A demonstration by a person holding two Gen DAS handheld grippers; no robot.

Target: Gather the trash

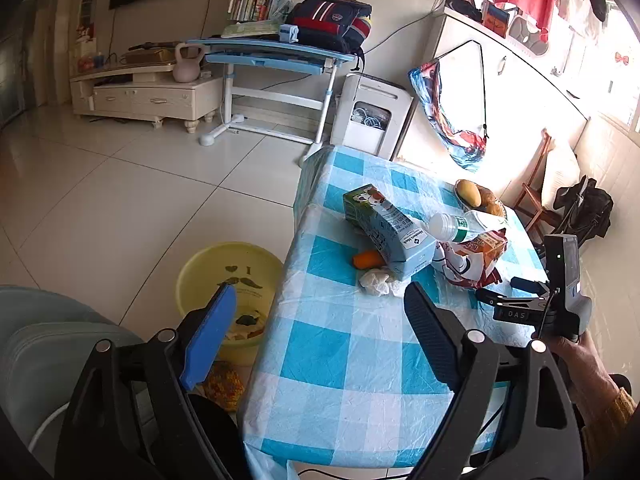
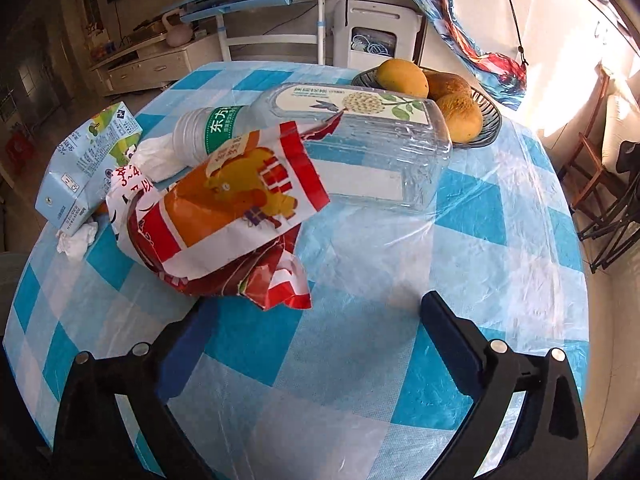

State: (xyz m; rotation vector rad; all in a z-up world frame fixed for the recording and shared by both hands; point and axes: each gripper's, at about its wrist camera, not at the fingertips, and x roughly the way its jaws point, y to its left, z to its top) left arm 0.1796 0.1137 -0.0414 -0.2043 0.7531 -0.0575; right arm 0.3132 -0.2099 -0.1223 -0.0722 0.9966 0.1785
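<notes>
Lying in a heap on the checked table (image 2: 500, 240), the trash waits just ahead of the right tongs (image 2: 316, 320): a torn snack bag (image 2: 224, 216) nearest, its ragged red end close to the left finger, with a clear bottle (image 2: 360, 136) behind it and a milk carton (image 2: 88, 160) and crumpled tissue (image 2: 76, 240) off to the left. The right tongs are spread wide with nothing between them, hanging above bare cloth. The left tongs (image 1: 320, 308) are also spread and empty; their blue finger (image 1: 212, 332) stands over the yellow basin (image 1: 230, 284) on the floor, their black one over the table's near edge.

The step in hand looks like a reach for the next piece, with some scraps already in the basin. The bag seems the likely pick for the right tongs: it calls for a short advance forward and left, then a squeeze on the crumpled end, which should crush easily.

The bottle leans on the bag and may roll once the bag goes. A fruit bowl (image 2: 490, 128) sits beyond the bottle, not trash. To the right of the right tongs the cloth is open as far as the table edge; the basin lies below the table's left edge.
</notes>
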